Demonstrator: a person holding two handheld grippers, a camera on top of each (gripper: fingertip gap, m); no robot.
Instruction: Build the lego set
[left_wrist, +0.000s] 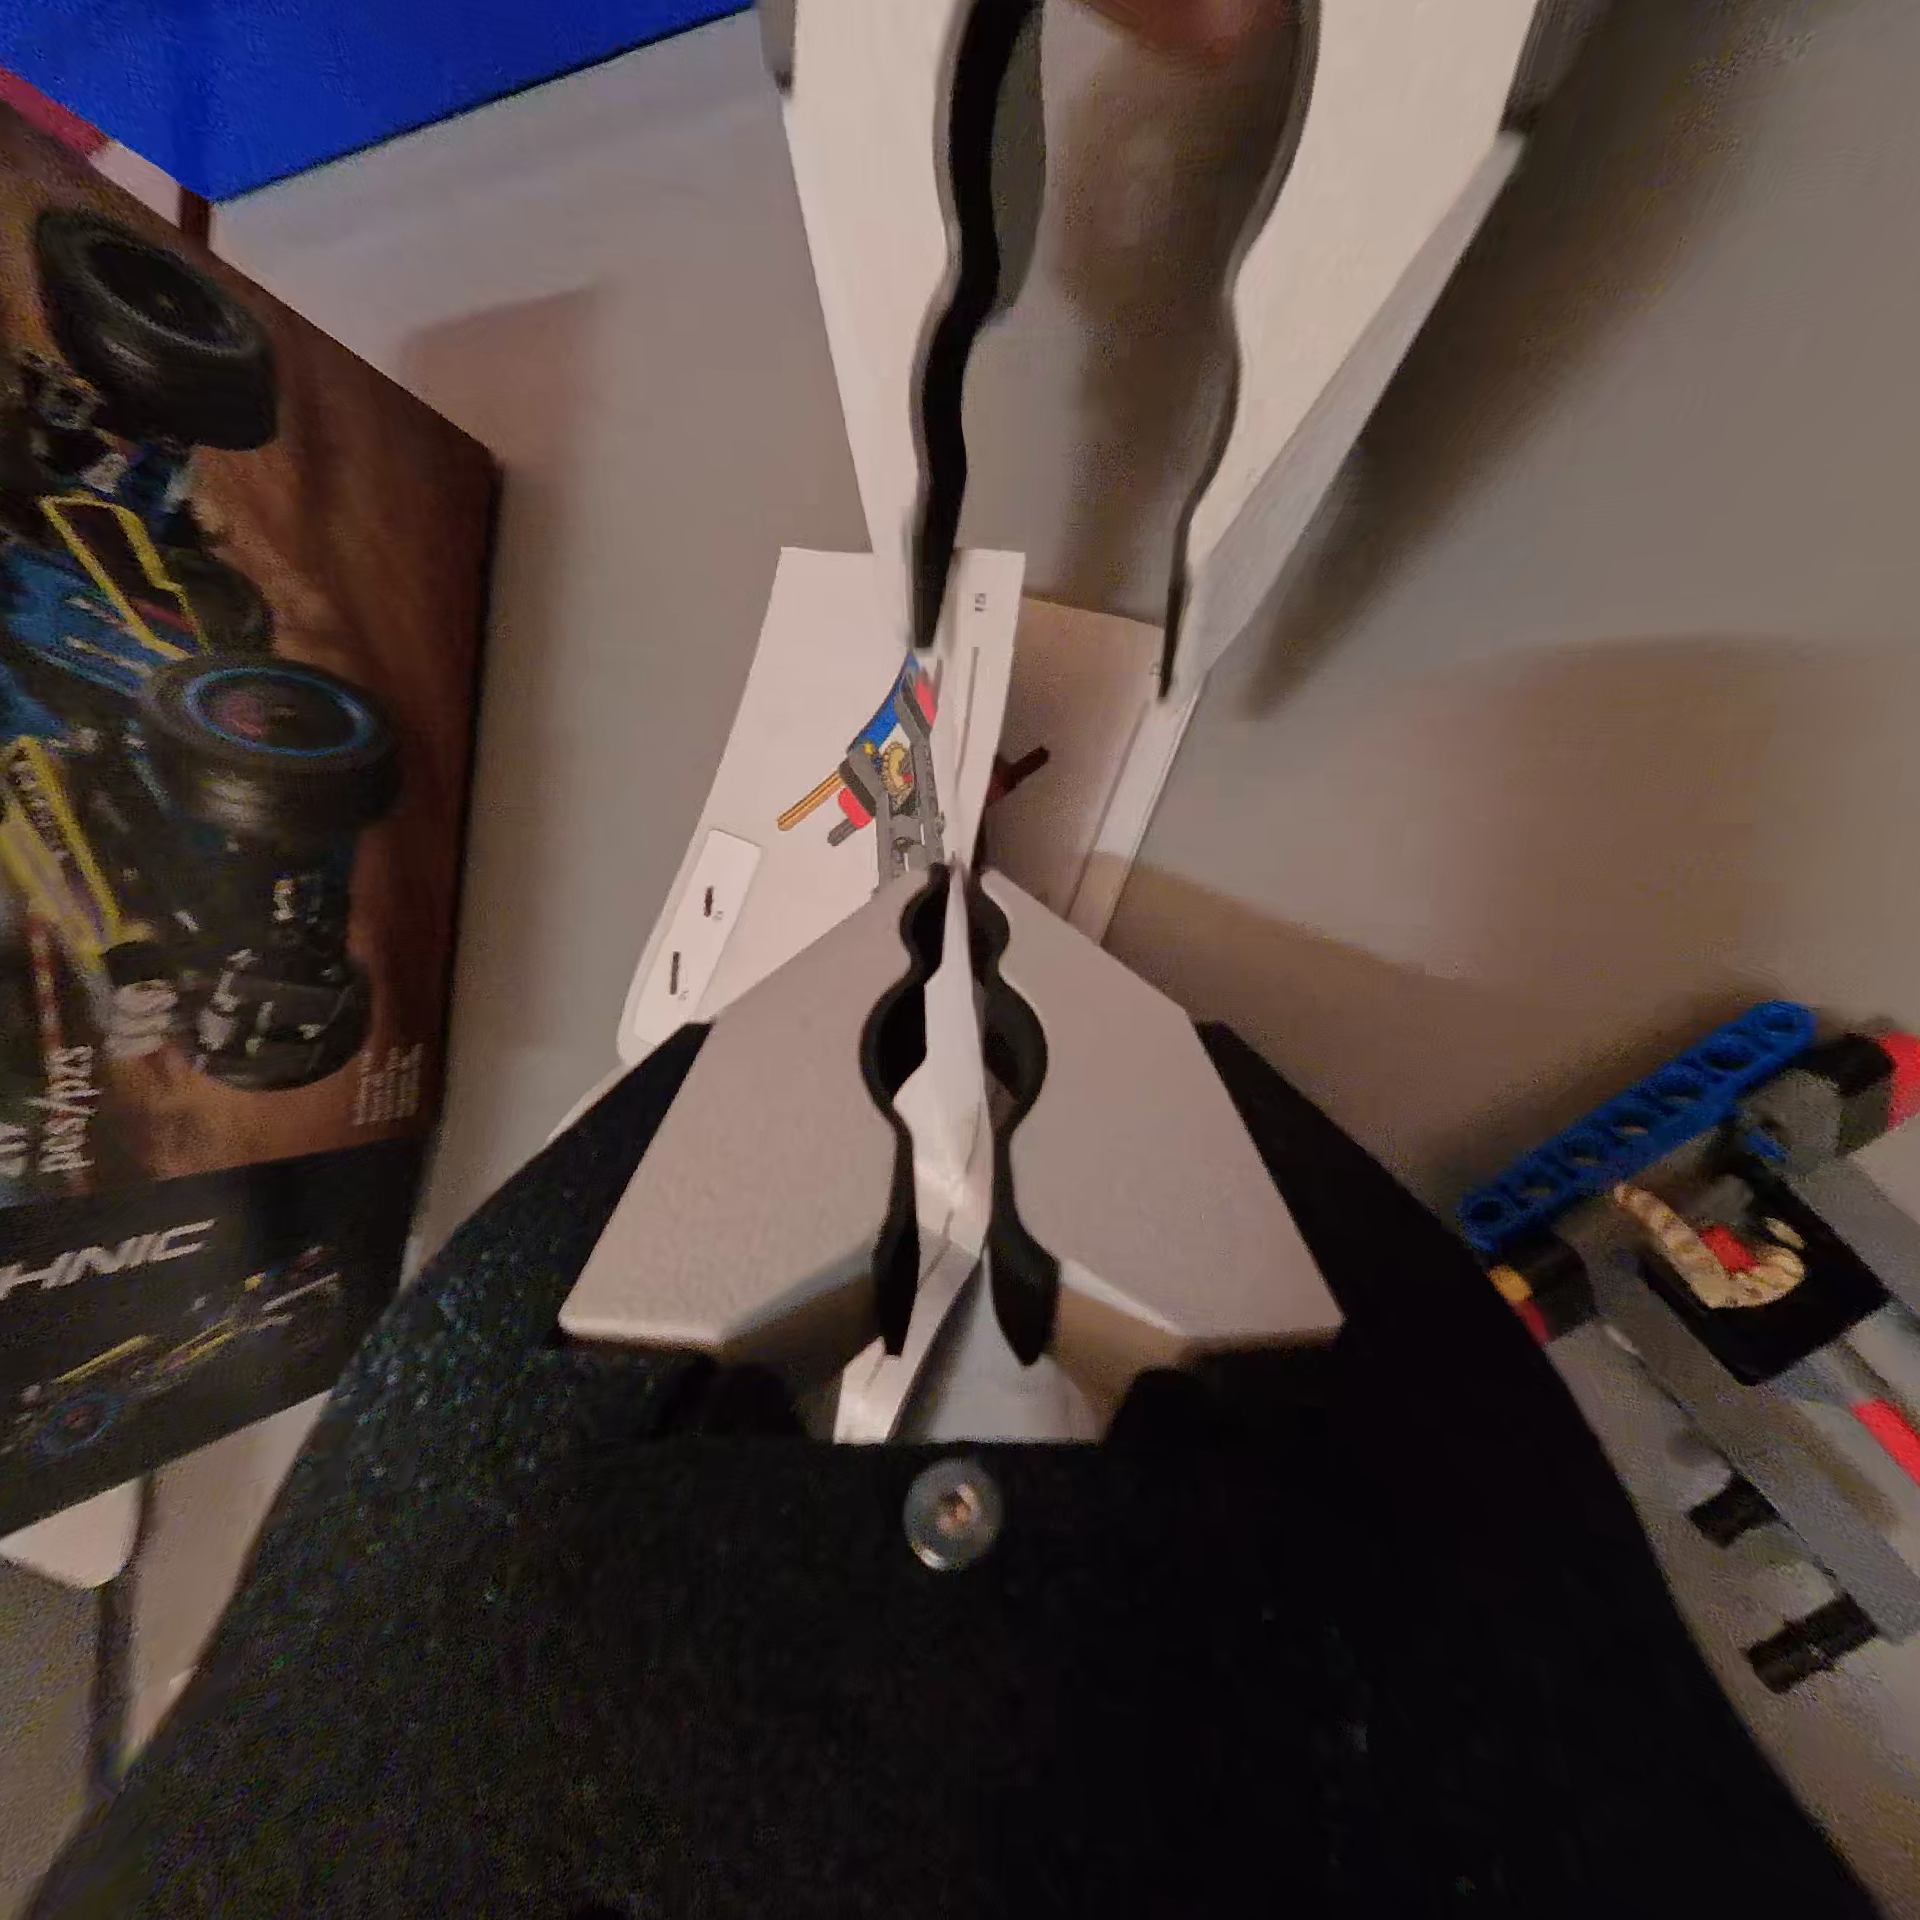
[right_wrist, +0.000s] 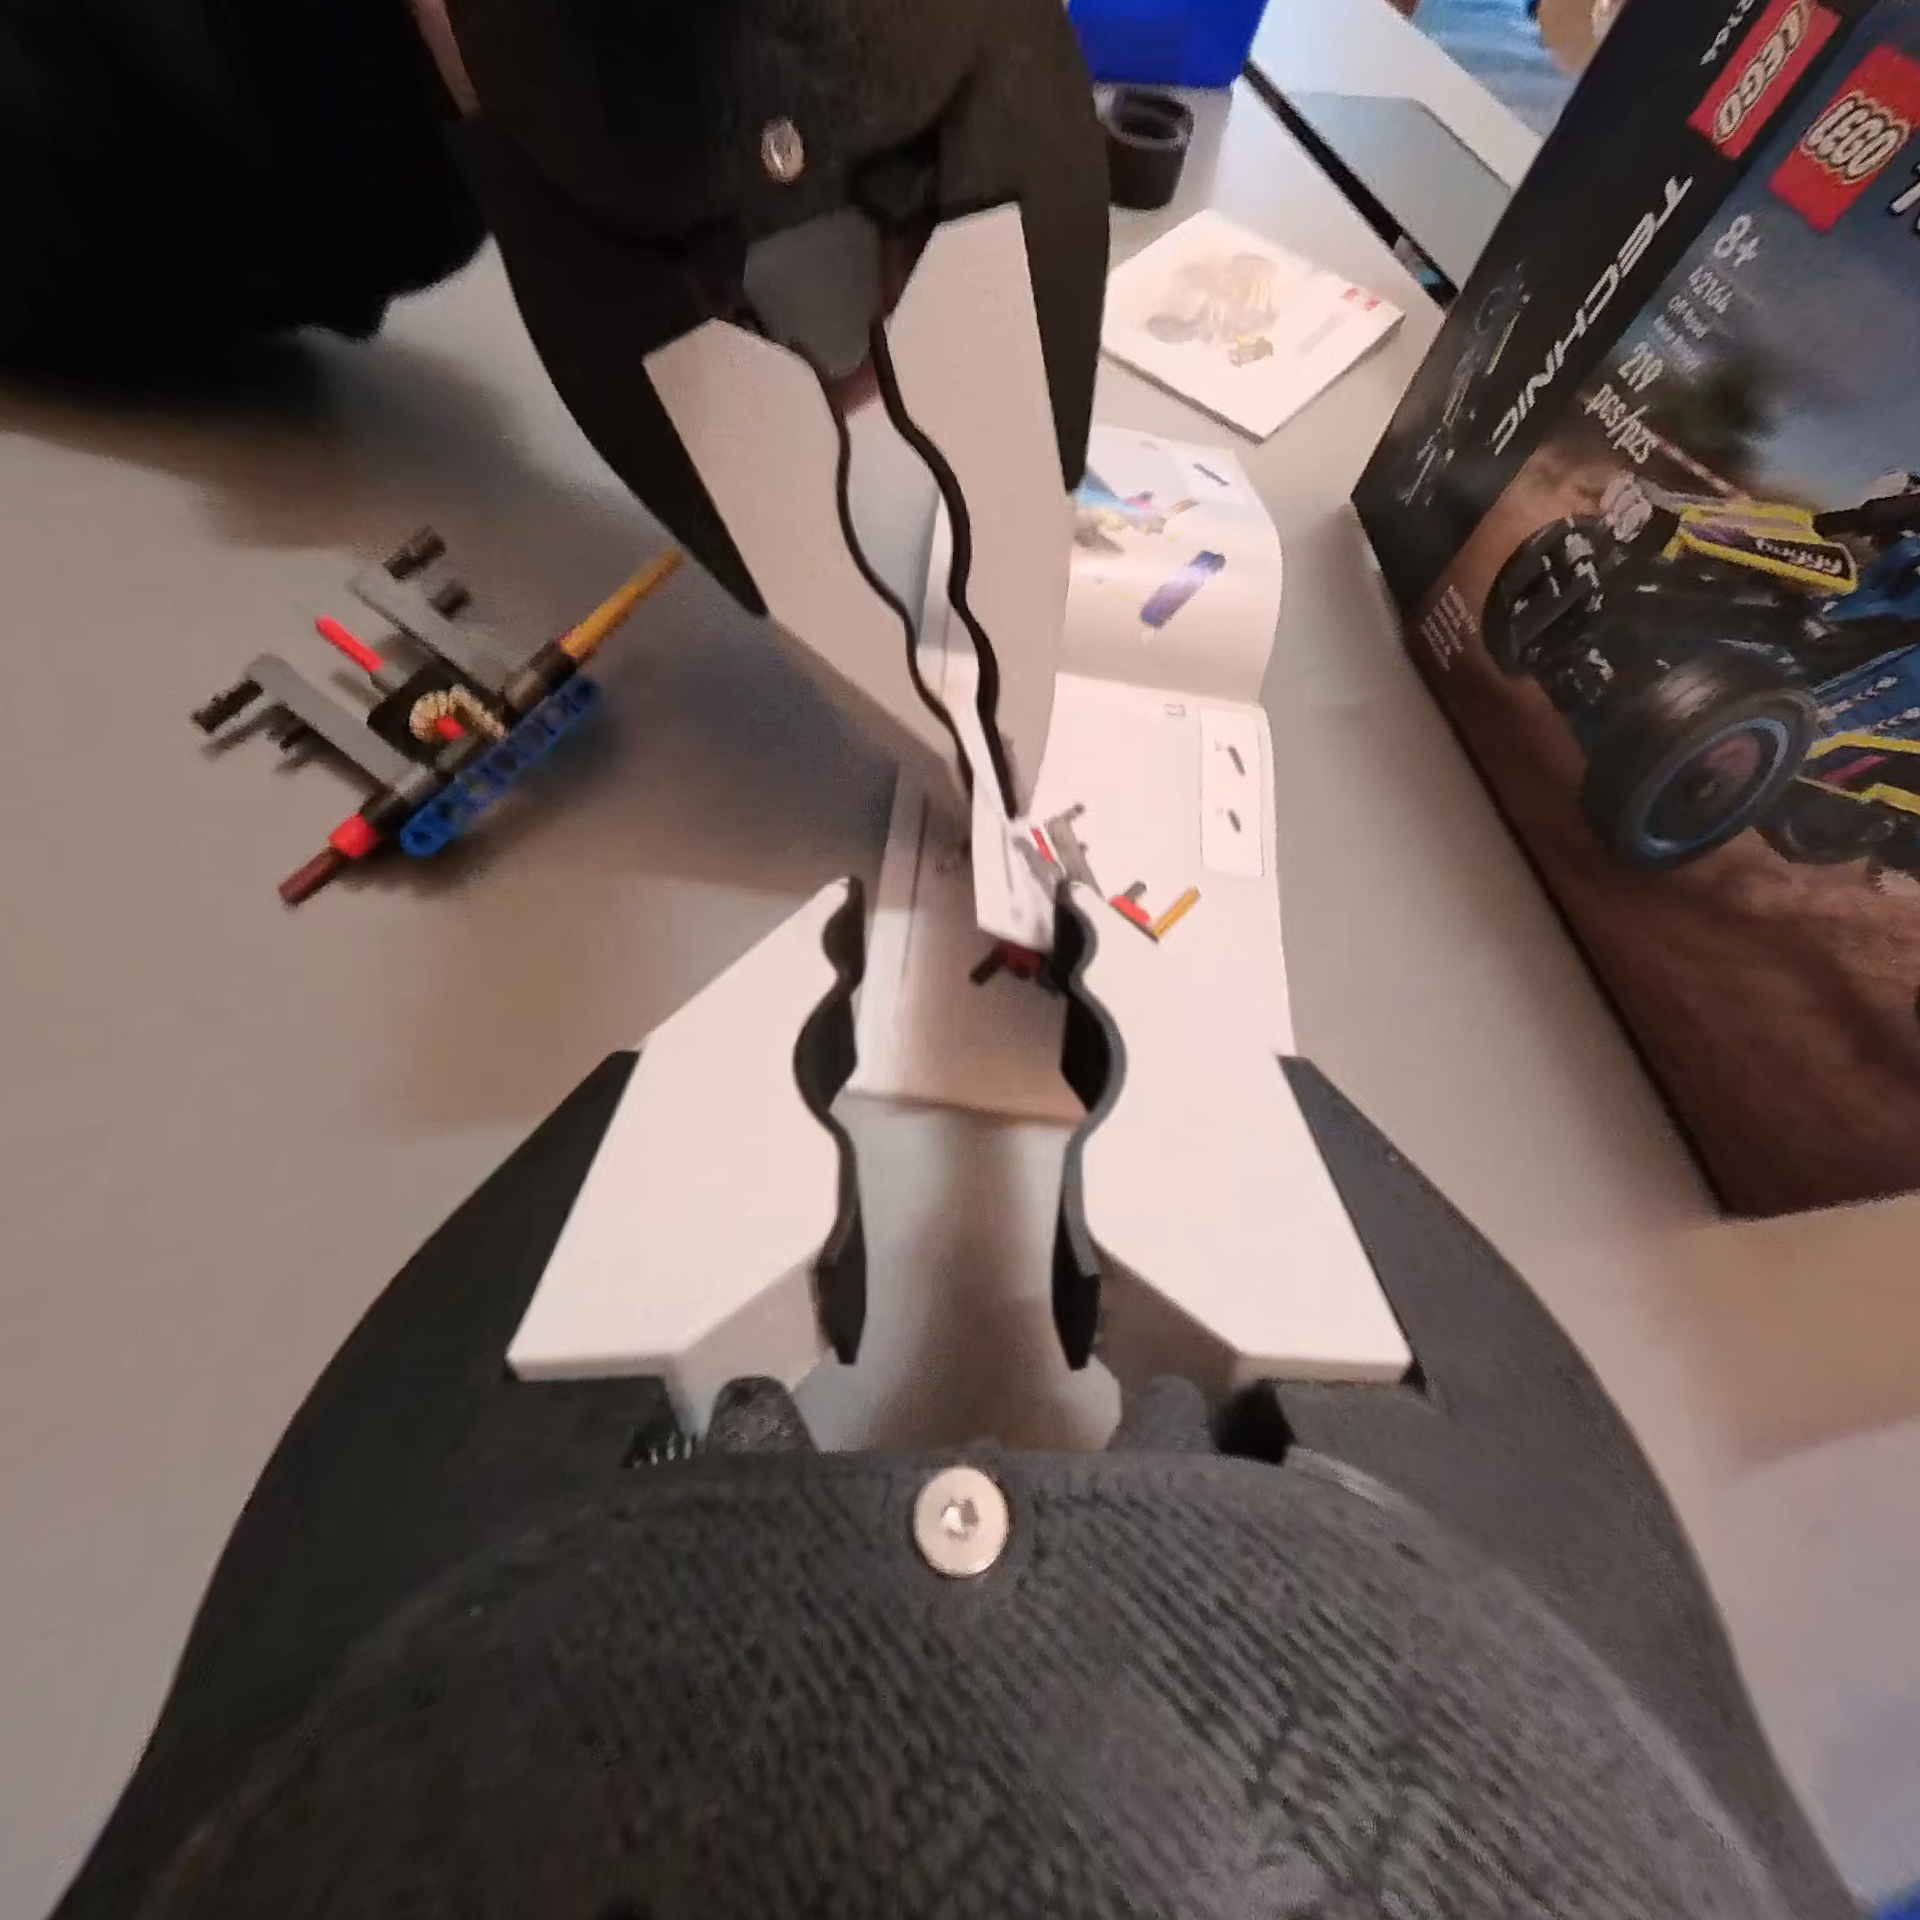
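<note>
Your left gripper (left_wrist: 951, 883) has its jaws pressed together on a thin white page of the instruction booklet (right_wrist: 1164, 997), the sheet standing on edge between the wavy black rubber pads (left_wrist: 899, 1132) that line the smooth white finger plates. Your right gripper (right_wrist: 961, 904) has its jaws spread, its fingertips resting over the open booklet, which lies flat on the pale grey tabletop (right_wrist: 312, 1091) with printed build diagrams facing up. In the right wrist view the left gripper (right_wrist: 1013, 805) comes in from above, its tips meeting the lifted page just ahead of your right gripper's tips; in the left wrist view the right gripper (left_wrist: 1039, 649) comes down from the top of the frame toward the same spot. A small dark red piece (right_wrist: 1003, 961) lies on the booklet between your right fingers, too blurred to tell its shape. The partly built lego assembly (right_wrist: 436, 717) sits on the tabletop well to the left of the booklet: a blue beam with a row of round holes, grey angular beams, black connectors, red and yellow axle ends and a tan gear in a black frame. The glossy cardboard set box (right_wrist: 1662, 644) stands upright to the right of the booklet. A second closed booklet (right_wrist: 1247, 322) lies beyond, flat and matte.
</note>
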